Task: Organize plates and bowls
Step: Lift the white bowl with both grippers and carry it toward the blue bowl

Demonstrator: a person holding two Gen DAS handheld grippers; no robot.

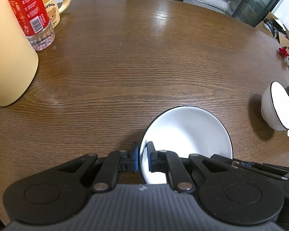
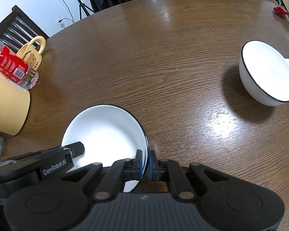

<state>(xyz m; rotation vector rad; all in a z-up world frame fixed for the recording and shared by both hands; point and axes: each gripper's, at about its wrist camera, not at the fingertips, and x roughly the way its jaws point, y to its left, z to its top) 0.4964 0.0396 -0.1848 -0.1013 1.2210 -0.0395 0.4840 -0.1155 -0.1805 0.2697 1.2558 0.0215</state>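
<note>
On tabletop [image 2: 163, 48], plate [image 2: 106, 132] rim pinched by left hand-held gripper [image 1: 143, 156] and right hand-held gripper [image 2: 145, 162], jaws narrow. Two-handed grasp judged secured; level lift toward bowl [image 2: 267, 75] called for next.

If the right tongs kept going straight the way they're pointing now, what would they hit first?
The right tongs, shut on the rim of the white black-rimmed plate, point steeply down. Past that rim, they would probably meet the brown wooden table first, though depth is unclear.
</note>
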